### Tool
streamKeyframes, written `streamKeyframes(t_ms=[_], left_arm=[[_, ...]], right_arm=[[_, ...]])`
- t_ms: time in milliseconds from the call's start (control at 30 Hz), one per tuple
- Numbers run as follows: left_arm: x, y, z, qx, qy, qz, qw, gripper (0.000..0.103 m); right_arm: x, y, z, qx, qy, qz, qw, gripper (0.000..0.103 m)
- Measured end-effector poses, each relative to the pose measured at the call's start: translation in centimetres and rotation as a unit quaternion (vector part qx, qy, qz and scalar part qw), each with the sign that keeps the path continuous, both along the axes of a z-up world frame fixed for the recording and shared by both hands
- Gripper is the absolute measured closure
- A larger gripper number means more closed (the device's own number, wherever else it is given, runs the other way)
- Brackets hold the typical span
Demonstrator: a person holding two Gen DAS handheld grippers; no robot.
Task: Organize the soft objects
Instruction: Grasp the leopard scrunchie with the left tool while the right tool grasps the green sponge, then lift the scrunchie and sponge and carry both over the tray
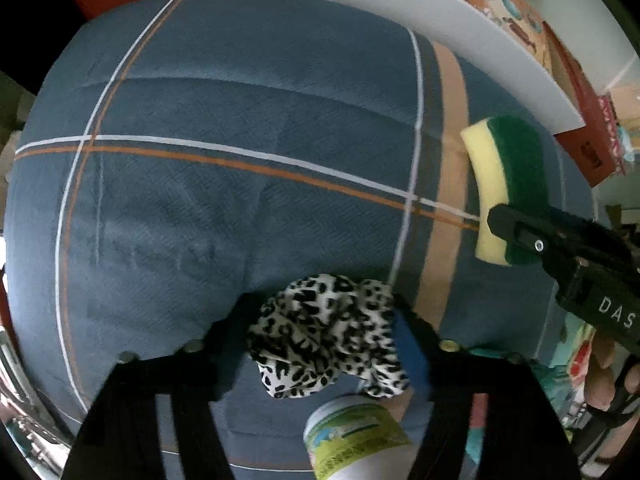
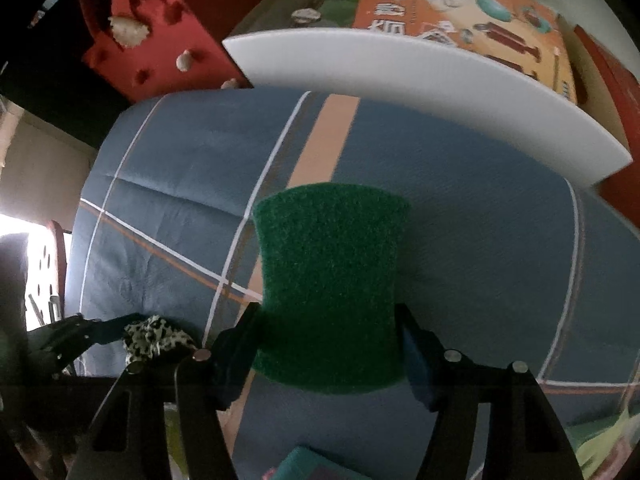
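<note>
My left gripper (image 1: pixel 324 320) is shut on a black-and-white leopard-print cloth (image 1: pixel 328 336) and holds it above a blue striped cushion (image 1: pixel 224 200). My right gripper (image 2: pixel 326 320) is shut on a yellow sponge with a green scouring pad (image 2: pixel 328 280), held above the same cushion (image 2: pixel 480 264). In the left wrist view the sponge (image 1: pixel 504 184) and the right gripper (image 1: pixel 504 224) are at the right. In the right wrist view the cloth (image 2: pixel 154 338) and the left gripper (image 2: pixel 116 330) are at the lower left.
A white foam board (image 2: pixel 420 76) lies along the cushion's far edge, with an orange printed box (image 2: pixel 472 12) behind it. A red padded surface (image 2: pixel 168 24) is at the far left. A white jar with a green label (image 1: pixel 356 436) sits below the left gripper.
</note>
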State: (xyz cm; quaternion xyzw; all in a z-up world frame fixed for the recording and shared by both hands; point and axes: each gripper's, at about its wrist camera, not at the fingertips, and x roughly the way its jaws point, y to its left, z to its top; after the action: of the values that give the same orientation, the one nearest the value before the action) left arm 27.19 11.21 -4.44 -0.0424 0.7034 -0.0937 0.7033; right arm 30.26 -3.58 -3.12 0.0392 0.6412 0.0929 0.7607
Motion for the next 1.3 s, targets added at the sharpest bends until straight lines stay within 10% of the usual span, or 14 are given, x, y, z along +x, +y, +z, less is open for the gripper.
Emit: streamKeyframes(t_ms=[233,667,1300], left_arm=[[0.0,-0.5,0.5,-0.022,-0.011,0.018,0.9995,0.06],[-0.9,0.9,3.1,-0.061,-0.029,0.059,0.996,0.063],[-11.9,-4.7,13.7,-0.096,-0.191,0.044,0.9759,0.063]], right_arm=[[-2.2,-1.9,2.0,-0.003,-0.012,-0.006,1.0,0.036],[-7.3,-6.2,6.9,0.02,-0.045,-0.031,0.998,0.036],[-20.6,-9.9,12.9,0.026,-0.145,-0.097,0.984,0.036]])
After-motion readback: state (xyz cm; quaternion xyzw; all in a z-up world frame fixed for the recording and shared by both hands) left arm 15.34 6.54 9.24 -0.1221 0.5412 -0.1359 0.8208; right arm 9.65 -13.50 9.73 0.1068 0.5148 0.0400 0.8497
